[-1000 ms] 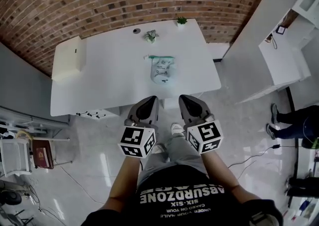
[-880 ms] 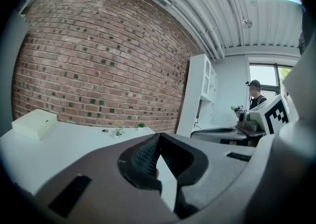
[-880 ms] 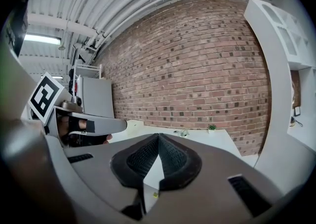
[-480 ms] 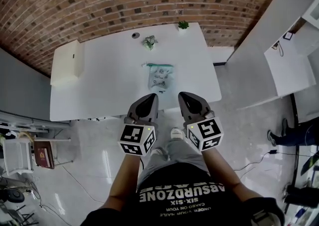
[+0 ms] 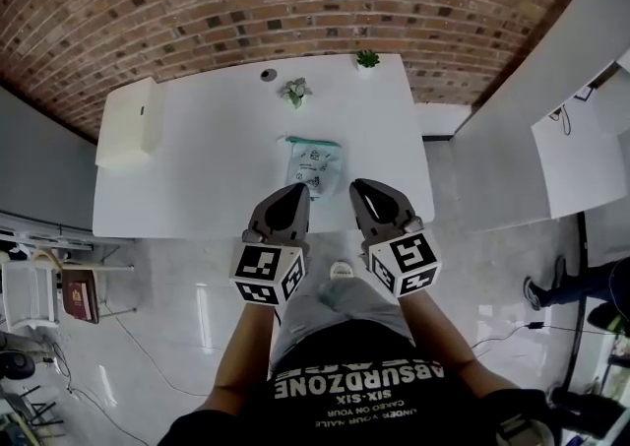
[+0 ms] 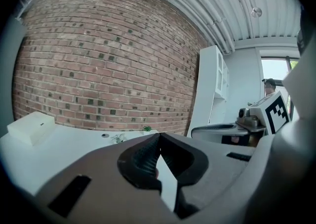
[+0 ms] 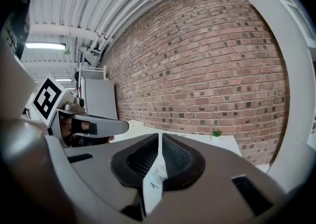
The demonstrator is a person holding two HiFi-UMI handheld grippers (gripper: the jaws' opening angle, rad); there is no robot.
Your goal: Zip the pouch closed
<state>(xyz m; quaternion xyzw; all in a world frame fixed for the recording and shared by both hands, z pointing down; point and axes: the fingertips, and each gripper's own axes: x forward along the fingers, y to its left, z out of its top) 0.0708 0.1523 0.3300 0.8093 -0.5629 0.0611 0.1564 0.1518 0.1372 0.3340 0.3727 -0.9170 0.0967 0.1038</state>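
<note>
White table (image 5: 197,178) set against a red brick wall (image 5: 246,1), seen from above by a person standing at its near edge. A small pouch (image 5: 315,168) lies flat on the table, right of the table's middle and towards the near edge. It is pale with small dark print, and a teal zipper strip (image 5: 313,142) runs across its far end. The slider is too small to make out, so how far the zip is already closed cannot be told.

The pouch looks soft, thin and light. It would likely slide on the smooth tabletop and bunch up when the slider is pulled. A sensible hold is one gripper pinching the fabric at one end of the zipper strip to keep it taut, and the other pinching the slider's tab.

The left gripper (image 5: 300,188) and the right gripper (image 5: 359,184) hover side by side over the near edge of the table. Their tips sit on either side of the pouch's near end, close to it but not touching. Each gripper's own view shows its jaws pressed together at the tips with nothing pinched between them: left gripper (image 6: 159,136), right gripper (image 7: 160,136).

Farther out, a white box (image 5: 126,124) rests at the table's left end. Two small green plants (image 5: 293,92) (image 5: 367,59) and a small dark round object (image 5: 268,74) stand along the far edge by the wall. Glossy pale floor (image 5: 177,316) surrounds the table.
</note>
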